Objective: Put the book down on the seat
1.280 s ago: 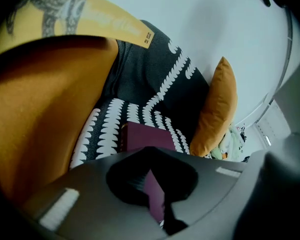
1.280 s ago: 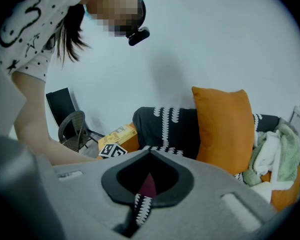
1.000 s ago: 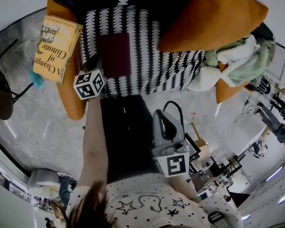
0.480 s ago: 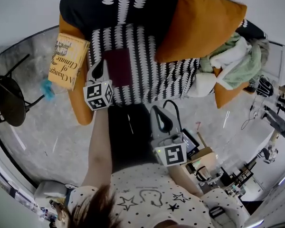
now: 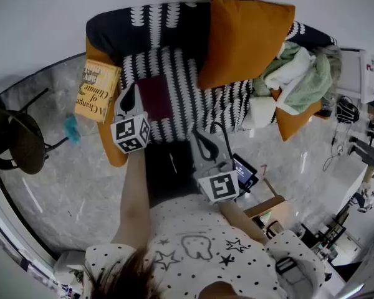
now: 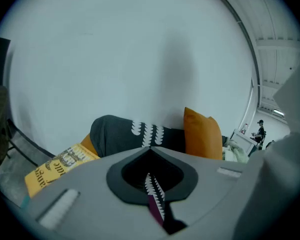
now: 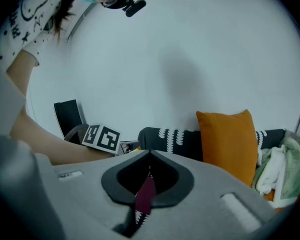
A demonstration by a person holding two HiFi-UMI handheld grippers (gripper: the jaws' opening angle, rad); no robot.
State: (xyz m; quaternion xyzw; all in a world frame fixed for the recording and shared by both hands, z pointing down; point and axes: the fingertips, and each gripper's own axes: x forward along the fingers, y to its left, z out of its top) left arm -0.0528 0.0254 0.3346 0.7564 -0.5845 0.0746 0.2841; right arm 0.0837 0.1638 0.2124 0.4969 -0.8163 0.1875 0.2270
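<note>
Book, maroon [image 5: 154, 96], flat on seat [image 5: 188, 101] toward sofa's left edge. Left tool [image 5: 129, 96] and right tool [image 5: 202, 143]: jaws together, nothing clamped. Placement looks done. Draw tools back clear; don't nudge yellow book [image 5: 98, 91] on armrest [image 5: 110, 147].

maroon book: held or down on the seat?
Down. The maroon book lies flat and closed on the patterned seat; the left gripper and right gripper are both shut with nothing between their jaws.
</note>
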